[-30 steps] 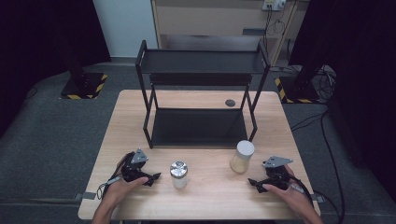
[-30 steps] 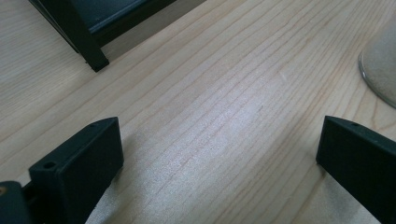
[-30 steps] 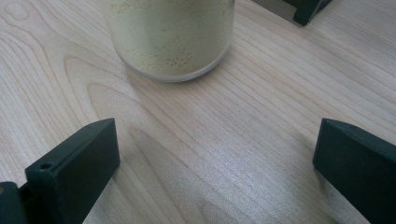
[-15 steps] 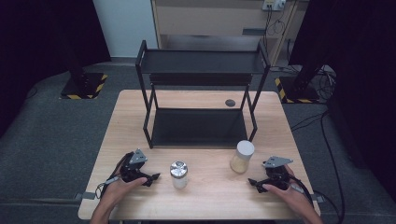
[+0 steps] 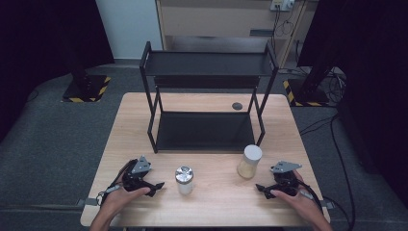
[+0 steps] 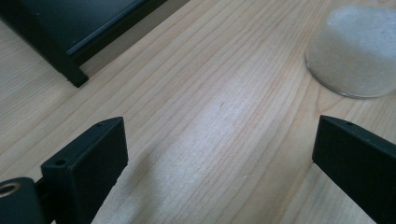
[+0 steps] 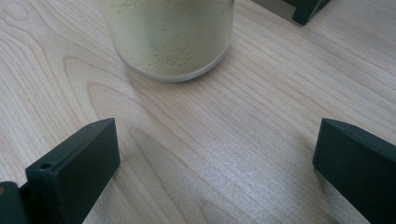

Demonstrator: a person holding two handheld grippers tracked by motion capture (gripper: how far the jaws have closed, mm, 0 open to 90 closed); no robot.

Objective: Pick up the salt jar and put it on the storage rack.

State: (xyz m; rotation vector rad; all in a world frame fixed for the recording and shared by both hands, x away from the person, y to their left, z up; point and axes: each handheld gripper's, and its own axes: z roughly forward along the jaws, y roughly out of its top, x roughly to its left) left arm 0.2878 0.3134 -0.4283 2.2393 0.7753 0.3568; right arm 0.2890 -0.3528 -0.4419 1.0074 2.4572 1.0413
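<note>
Left gripper (image 5: pixel 155 185): jaws spread wide, just been closing a little, nothing between them; bare wood under them in the left gripper view.
Right gripper (image 5: pixel 260 188): jaws spread wide, nothing pinched; resting low at the near edge.
Silver-capped jar (image 5: pixel 184 179): upright on the surface (image 5: pixel 211 207), just beside the left jaws, untouched; white contents (image 6: pixel 357 51).
White-lidded jar (image 5: pixel 249 161): upright, near the right jaws, apart from them; pale powder inside (image 7: pixel 170 35).
Rack (image 5: pixel 207 103): black, two shelves, both bare, behind the jars.
Progress: judged at the start; neither jar gripped or lifted, grasping and placing all left.
</note>
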